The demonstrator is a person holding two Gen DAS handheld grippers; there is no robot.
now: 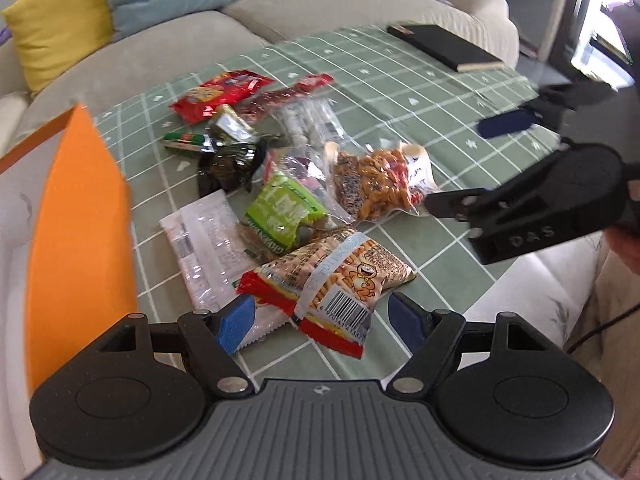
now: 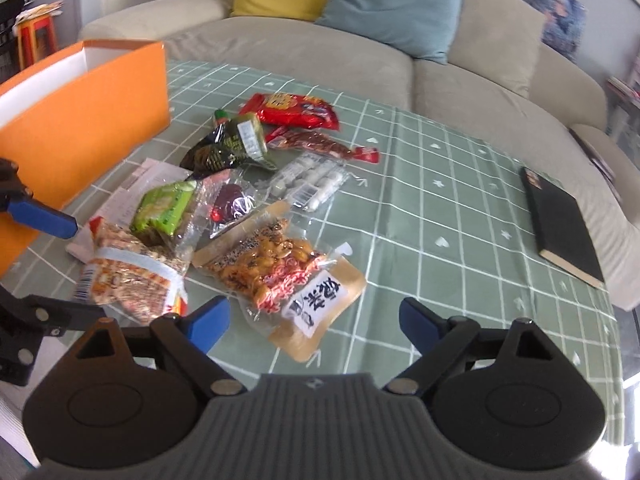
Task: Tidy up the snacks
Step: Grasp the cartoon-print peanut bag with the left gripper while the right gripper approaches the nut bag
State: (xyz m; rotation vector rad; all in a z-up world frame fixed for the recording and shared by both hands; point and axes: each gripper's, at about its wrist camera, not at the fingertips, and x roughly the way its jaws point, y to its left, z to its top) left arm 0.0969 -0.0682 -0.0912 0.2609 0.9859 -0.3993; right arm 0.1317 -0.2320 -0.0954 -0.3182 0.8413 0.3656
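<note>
Your left gripper (image 1: 322, 322) has its jaws spread wide and holds nothing; the striped cracker packet with the cartoon tiger (image 1: 332, 280) lies on the table just in front of them, its near end between the two blue pads. Your right gripper (image 2: 314, 320) is also released and empty, and the clear bag of mixed nuts with the white label (image 2: 280, 276) lies directly ahead of it.

The other snacks form a loose pile on the green checked tablecloth (image 2: 440, 184), and the orange box (image 2: 80, 120) stands open at the left side of the pile, close to your left hand.

The relation that matters: the cracker packet runs diagonally across the left jaws, long axis from near-left to far-right, so I think these jaws would close across its short side. The nut bag points its labelled end toward the right jaws. The left hand is nearer to the box.
</note>
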